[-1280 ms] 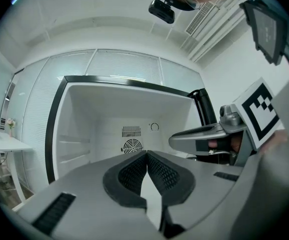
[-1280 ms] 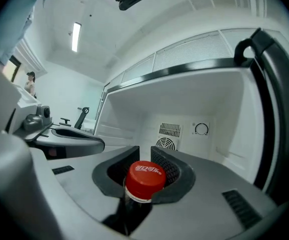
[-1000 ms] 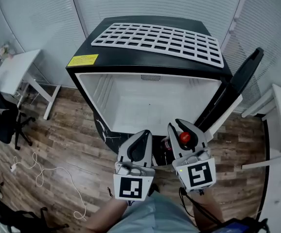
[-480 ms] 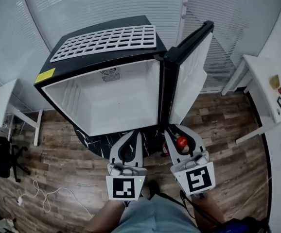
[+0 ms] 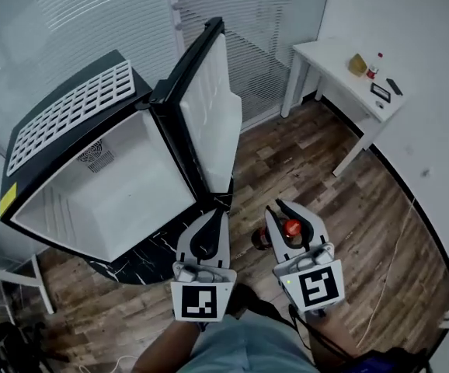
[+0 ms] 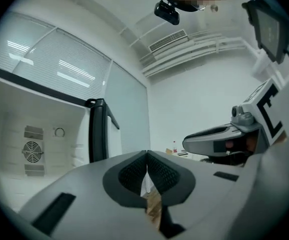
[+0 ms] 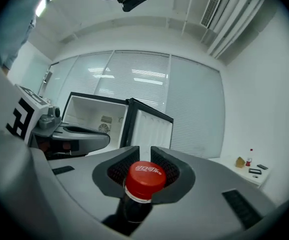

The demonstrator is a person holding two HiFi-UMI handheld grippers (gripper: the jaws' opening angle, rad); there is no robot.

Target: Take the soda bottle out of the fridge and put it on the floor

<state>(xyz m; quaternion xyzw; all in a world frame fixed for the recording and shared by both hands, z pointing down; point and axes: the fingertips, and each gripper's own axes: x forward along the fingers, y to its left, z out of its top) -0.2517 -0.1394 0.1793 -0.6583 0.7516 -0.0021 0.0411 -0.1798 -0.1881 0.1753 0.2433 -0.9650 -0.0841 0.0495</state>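
Wood-plank floor [image 5: 364, 208] lies open to the right of both grippers, running up to the plain white wall [image 5: 426, 92] and to the white rectangular table [image 5: 335, 55] in the far corner, which carries a few small items, too small to name. On the left stands the black fridge with a white interior [image 5: 108, 193], its white-lined door [image 5: 209, 115] swung wide. The door's lower edge juts toward the grippers just beyond the left one, narrowing the room on that side. A white grid rack [image 5: 69, 115] lies on the fridge's top. The right gripper [image 5: 288, 210] is clamped on the neck of the dark soda bottle with a red cap [image 7: 145, 176], which is outside the fridge, over the floor, right of the door. The left gripper [image 5: 217, 214] has its jaws pressed together on nothing, beside the right one but apart from it.
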